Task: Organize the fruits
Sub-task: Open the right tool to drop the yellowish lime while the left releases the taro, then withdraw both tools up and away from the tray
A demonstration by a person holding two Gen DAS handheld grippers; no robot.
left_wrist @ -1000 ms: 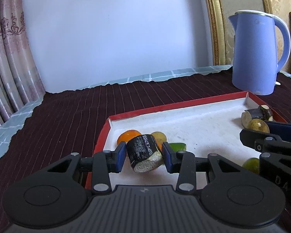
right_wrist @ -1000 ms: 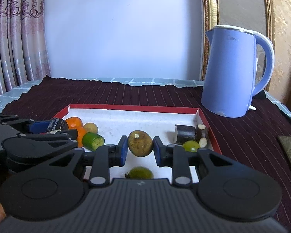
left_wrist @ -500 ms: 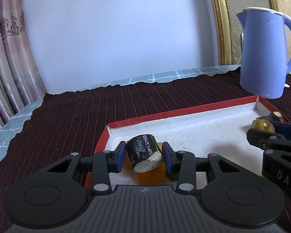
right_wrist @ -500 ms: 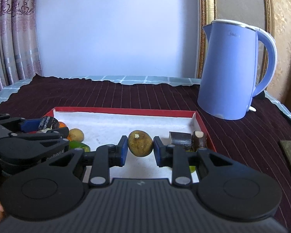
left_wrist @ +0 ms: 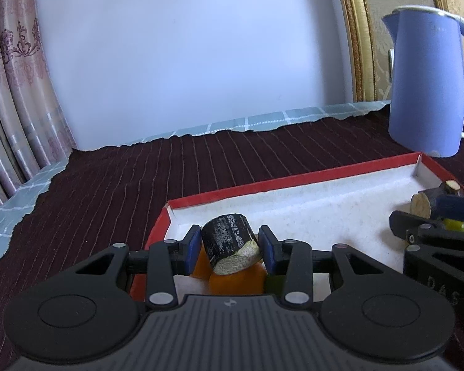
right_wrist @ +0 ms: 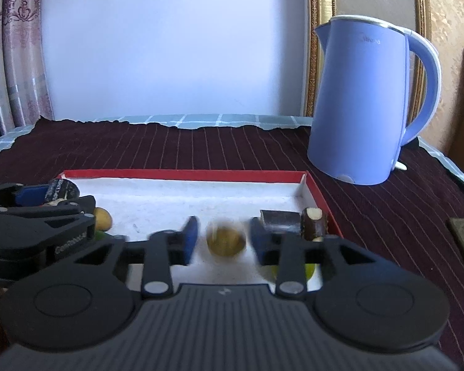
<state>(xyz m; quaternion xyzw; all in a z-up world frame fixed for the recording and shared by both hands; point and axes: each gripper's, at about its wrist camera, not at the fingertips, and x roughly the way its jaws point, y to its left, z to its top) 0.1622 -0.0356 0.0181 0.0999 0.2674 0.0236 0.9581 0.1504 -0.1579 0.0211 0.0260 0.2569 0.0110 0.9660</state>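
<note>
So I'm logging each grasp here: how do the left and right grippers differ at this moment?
The left gripper has its jaws shut on the black sugarcane piece; the right gripper has its jaws spread, gaps showing either side of the brown round fruit. The left load is a tilted cylinder; the right is a blurred ball. Both are over the red tray.

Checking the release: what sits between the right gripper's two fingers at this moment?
In the right wrist view, a blurred brownish round fruit sits in the gap of the right gripper, with space on both sides; neither blue pad touches it. White tray floor lies behind.
</note>
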